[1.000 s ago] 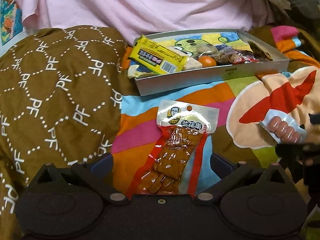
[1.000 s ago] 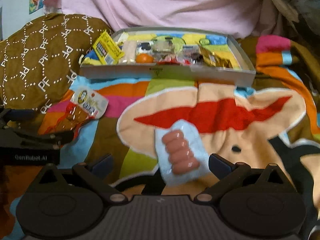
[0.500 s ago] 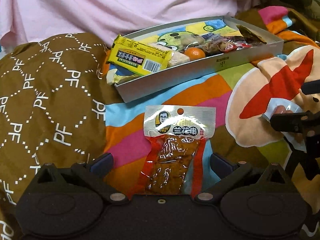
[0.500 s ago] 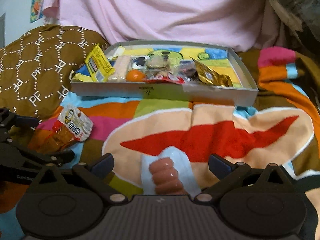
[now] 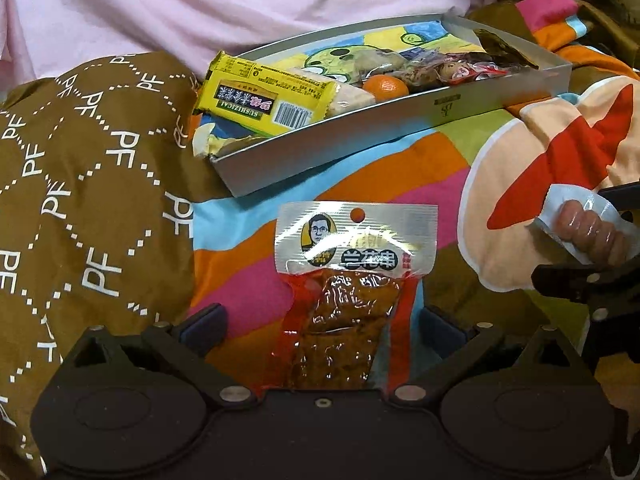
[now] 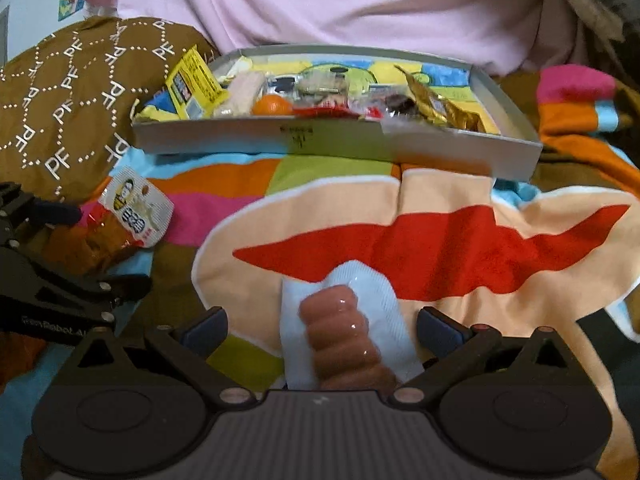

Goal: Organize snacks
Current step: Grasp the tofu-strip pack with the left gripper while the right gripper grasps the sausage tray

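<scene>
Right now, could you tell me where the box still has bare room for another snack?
The box is bare along its back, behind the orange, and at its right end past the gold wrapper. The front is crowded, from the yellow packet to that wrapper.

On the blanket (image 6: 460,200), the tofu packet (image 5: 352,280) lies left of the sausage packet (image 6: 344,336), the snack tray (image 6: 340,144) apparently behind both.
</scene>
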